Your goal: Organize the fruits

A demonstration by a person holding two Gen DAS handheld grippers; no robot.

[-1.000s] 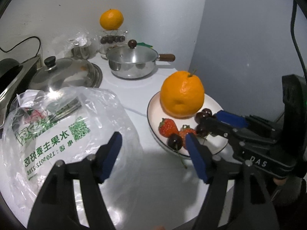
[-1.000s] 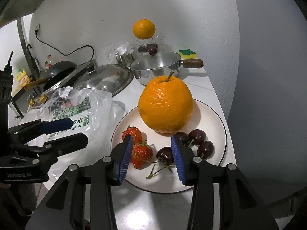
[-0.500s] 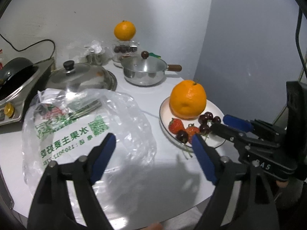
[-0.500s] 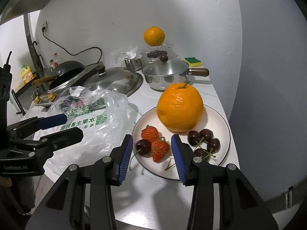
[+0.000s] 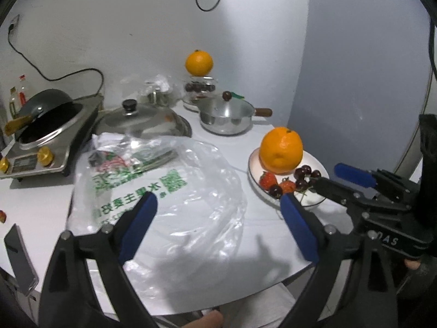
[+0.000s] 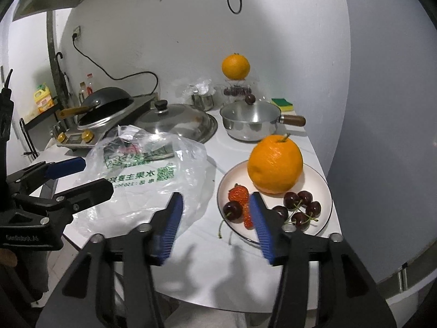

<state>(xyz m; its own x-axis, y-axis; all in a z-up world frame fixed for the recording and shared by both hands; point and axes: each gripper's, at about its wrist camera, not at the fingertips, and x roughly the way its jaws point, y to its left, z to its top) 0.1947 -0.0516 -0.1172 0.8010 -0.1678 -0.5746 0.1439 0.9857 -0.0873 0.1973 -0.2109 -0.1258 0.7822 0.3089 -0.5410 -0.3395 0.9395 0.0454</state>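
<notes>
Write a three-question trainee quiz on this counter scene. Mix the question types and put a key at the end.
1. True or false: the big orange sits on the plate.
2. Which lies left of the plate in the right wrist view? A) sponge B) plastic bag C) pan
3. Fill in: the small orange at the back rests on a glass ___ holding cherries.

Key: 1 true; 2 B; 3 jar.

Two matching hand-held tongs

Left tongs (image 5: 218, 210) and right tongs (image 6: 215, 216): black plastic arms, ribbed blue pads (image 6: 170, 228), silver screws at the joints, white lettering on the black bodies.
</notes>
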